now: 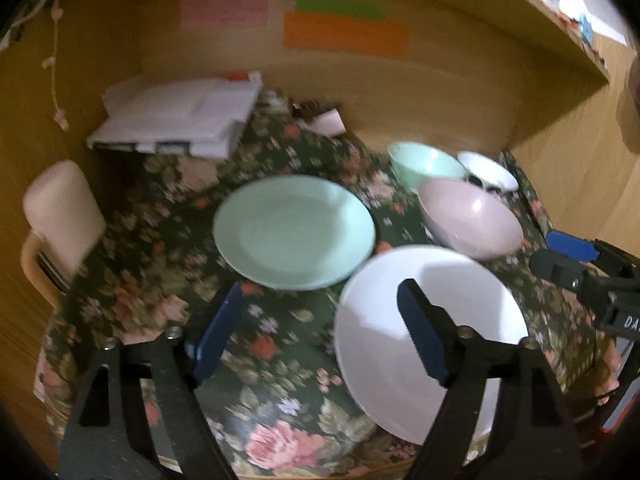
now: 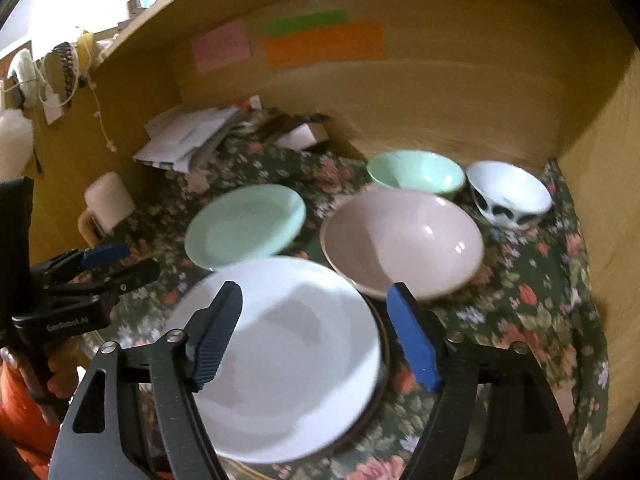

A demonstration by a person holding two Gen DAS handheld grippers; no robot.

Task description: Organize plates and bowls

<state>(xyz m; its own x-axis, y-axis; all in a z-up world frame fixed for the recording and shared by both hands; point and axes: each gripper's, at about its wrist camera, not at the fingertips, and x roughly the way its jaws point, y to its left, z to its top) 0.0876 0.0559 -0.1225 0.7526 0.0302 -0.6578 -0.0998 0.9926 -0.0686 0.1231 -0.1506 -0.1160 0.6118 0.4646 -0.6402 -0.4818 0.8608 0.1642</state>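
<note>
**Status: both tools open above the dishes, nothing gripped**

The left tool [image 1: 320, 328] stands wide open and holds nothing. One finger sits over the floral cloth, the other over the white plate [image 1: 428, 336]. The right tool [image 2: 316, 332] is likewise wide open and empty, its fingers spread across the same white plate [image 2: 288, 356] — a stance that suits an approach to the plate's rim, judged from position alone.

Layout on the surface [image 1: 264, 384]:

- The white plate lies nearest the operator, at the front edge.
- The green plate [image 1: 294, 232] lies just behind it, flat and apart from the bowls.
- The pink bowl [image 2: 404, 240], green bowl [image 2: 416, 172] and patterned white bowl [image 2: 508, 194] stand upright in a close cluster at the right rear.

Plates and bowls sit in separate groups but unstacked; the sorting appears to be at an early step. Stacking white on green, or the reverse, looks like the likely next operation.

View differences:

- The right wrist view shows a dark rim under the white plate's right edge, which suggests it rests on another dish or a tray; the left wrist view does not show this.
- The right wrist view also shows the dark pattern on the small bowl clearly.
- The left wrist view shows the paper stack [image 1: 180, 120] and cream mug [image 1: 60, 220] at closer range — neither belongs to the task.
- Each view shows the other tool from the side at its frame edge.
</note>
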